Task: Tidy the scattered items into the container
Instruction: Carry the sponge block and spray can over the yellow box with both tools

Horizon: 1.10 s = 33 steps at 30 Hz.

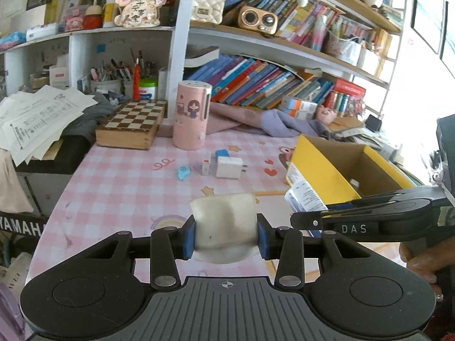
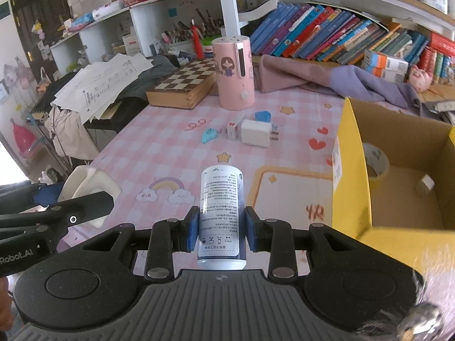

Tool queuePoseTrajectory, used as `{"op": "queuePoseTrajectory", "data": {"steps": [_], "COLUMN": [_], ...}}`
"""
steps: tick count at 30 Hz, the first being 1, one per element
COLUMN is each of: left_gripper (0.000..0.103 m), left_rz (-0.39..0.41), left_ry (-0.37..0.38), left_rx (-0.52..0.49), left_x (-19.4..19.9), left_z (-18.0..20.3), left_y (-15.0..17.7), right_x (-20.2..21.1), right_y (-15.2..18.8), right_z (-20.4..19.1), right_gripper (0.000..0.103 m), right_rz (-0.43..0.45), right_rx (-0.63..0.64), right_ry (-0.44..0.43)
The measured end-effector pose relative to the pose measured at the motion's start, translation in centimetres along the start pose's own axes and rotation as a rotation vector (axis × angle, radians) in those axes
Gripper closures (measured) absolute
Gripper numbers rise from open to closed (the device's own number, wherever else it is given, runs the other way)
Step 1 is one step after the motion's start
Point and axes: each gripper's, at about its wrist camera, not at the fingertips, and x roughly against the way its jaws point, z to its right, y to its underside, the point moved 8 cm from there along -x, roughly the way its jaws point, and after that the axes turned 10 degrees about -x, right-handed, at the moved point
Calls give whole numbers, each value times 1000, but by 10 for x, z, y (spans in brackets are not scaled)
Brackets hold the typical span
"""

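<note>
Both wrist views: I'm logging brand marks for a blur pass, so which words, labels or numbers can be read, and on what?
"DAS": right gripper, on its side.
"Robot.AI": left gripper, on its side.
"YAMAHA", end cut off: black edge beside the table.
Bottle label: dense print, too small.
Paper sheets: too small.
Book spines: blurred.
Box sticker: unreadable.

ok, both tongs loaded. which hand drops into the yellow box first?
Right, probably. The right tongs grip the white bottle with the yellow box open just beside them. The left tongs, holding the white pad, sit farther from it, behind the right tongs.
</note>
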Motion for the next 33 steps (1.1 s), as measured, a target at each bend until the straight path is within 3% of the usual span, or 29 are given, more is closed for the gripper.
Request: {"op": "queuePoseTrajectory", "data": {"steps": [16, 33], "left_gripper": [64, 64], "left_rz": [-7, -33], "left_ry": [96, 239], "left_rx": [-62, -132], "left_x": [40, 34], "left_z": [38, 85], "left_y": [32, 39], "right_x": [56, 90], "right_y": [67, 99], "right_z": [6, 45], "right_gripper": [72, 72], "right_rz": [19, 31], "right_rx": [-82, -198], "right_ry": [62, 174]}}
